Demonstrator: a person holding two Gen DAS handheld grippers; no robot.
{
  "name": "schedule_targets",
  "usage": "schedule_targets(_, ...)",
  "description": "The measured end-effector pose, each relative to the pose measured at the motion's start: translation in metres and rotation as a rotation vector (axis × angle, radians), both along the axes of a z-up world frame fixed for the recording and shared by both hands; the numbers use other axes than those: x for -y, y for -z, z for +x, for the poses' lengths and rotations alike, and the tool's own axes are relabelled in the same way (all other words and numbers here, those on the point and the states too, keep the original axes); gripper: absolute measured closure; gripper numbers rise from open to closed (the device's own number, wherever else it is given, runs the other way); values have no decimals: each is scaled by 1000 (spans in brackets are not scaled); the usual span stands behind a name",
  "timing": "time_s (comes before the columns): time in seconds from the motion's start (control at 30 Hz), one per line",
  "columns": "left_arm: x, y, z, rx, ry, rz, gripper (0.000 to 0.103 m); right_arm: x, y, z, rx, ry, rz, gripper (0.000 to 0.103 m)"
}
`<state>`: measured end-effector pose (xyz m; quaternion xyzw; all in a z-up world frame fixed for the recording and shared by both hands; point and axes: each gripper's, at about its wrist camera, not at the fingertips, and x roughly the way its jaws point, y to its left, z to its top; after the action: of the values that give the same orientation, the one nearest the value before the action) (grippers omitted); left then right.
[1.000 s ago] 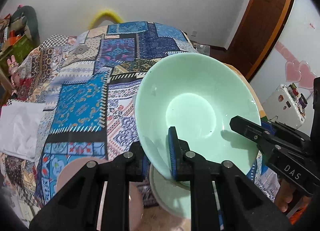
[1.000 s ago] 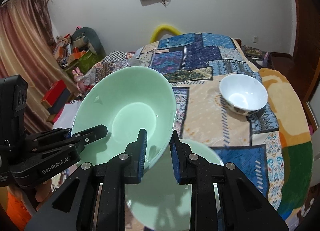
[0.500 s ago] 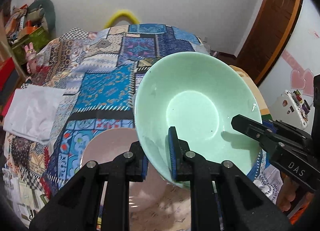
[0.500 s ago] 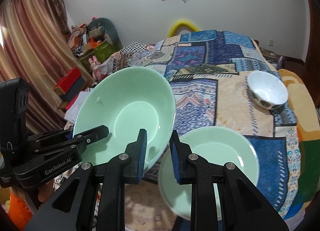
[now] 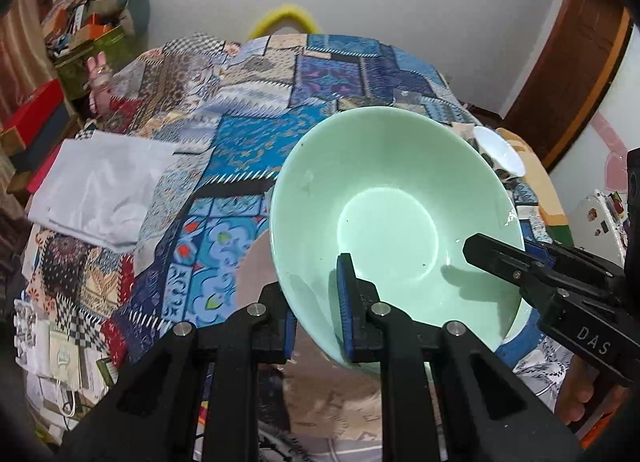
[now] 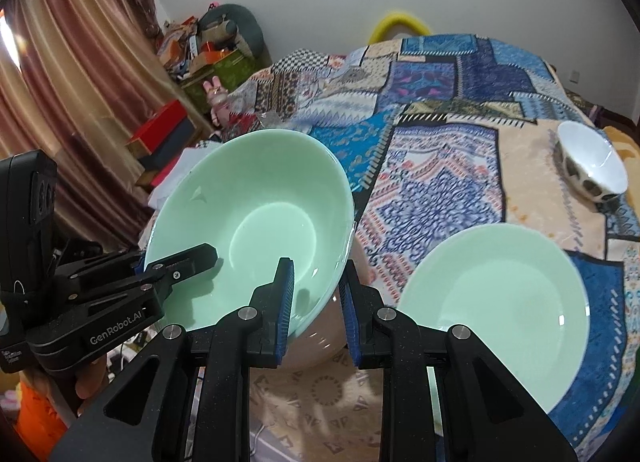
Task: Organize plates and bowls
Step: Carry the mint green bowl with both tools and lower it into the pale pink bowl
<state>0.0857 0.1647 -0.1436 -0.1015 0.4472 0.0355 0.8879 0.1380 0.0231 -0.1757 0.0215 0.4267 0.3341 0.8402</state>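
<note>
Both grippers — left gripper (image 5: 316,306), right gripper (image 6: 318,302) — clamp the green bowl's (image 5: 392,213) rim above the pink bowl (image 6: 316,346) near the table's front edge; lower level, release together.

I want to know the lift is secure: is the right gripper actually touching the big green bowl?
Touching. In the right wrist view the right gripper has one blue pad inside the green bowl and one outside, pinching its rim wall.
</note>
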Motion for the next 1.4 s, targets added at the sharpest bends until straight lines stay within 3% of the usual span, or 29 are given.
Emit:
schedule_targets(0.7,-23,67,0,-138,-22,-41,86,-21,46,3,-100,-39,-104,82)
schedule_targets(0.97,-15,73,5,-144,-18,31,86,-24,48,3,-85,-69,-147,81)
schedule_targets(1.4,-11,75,10,-151,-25,79,85,-16,39,4,-47,-46,-163,78)
